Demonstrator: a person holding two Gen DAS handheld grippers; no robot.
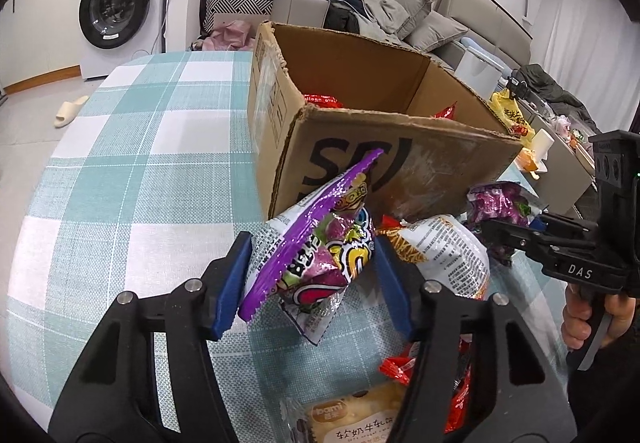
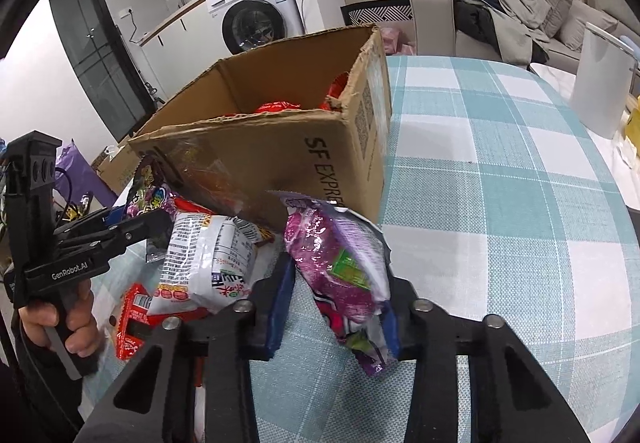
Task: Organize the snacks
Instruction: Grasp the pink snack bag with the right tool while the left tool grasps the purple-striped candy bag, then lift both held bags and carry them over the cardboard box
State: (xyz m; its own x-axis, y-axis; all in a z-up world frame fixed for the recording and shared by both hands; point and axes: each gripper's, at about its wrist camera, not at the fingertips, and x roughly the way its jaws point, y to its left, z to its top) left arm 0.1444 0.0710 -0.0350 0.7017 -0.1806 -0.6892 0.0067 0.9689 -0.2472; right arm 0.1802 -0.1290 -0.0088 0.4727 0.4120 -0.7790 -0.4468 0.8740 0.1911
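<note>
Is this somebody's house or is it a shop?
Most likely someone's home, a small flat where living room and laundry share one space. A white front-loading washing machine stands under a counter, a grey sofa heaped with clothes lines the wall, and a beige slipper lies on the floor.

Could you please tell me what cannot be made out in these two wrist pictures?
- Cardboard box contents: both views, the walls hide all but a few red packets.
- Pale bread packet: left wrist view, cut off by the bottom edge and the left claw.
- Red packet: right wrist view, print too small to read.
- Far side table clutter: left wrist view, too small.
</note>
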